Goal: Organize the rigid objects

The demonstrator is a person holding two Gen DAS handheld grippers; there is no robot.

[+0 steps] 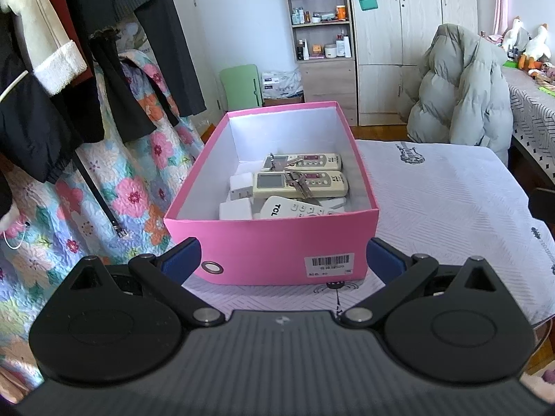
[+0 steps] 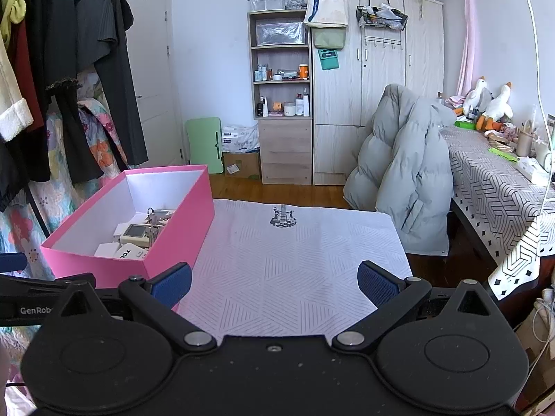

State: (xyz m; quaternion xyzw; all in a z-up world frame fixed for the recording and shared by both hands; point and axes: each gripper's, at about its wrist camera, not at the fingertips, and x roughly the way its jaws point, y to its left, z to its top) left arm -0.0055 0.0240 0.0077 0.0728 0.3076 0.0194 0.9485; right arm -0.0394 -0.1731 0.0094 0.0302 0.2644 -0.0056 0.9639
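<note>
The white remote control (image 1: 298,209) lying nearest the front wall inside the pink cardboard box (image 1: 263,242), ahead of the left jaws, carries the brand letters "TCL" in black; the right wrist view shows the same remote (image 2: 130,253) left of its jaws with the letters partly cut off by the box wall (image 2: 104,263). A white barcode sticker (image 1: 329,264) on the box's front wall, just ahead between the left jaws and toward the right one, has bars and small print too fine to read. The black arm (image 2: 34,306) at the left edge, beside the right jaws, reads "GenRob", cut off there.
</note>
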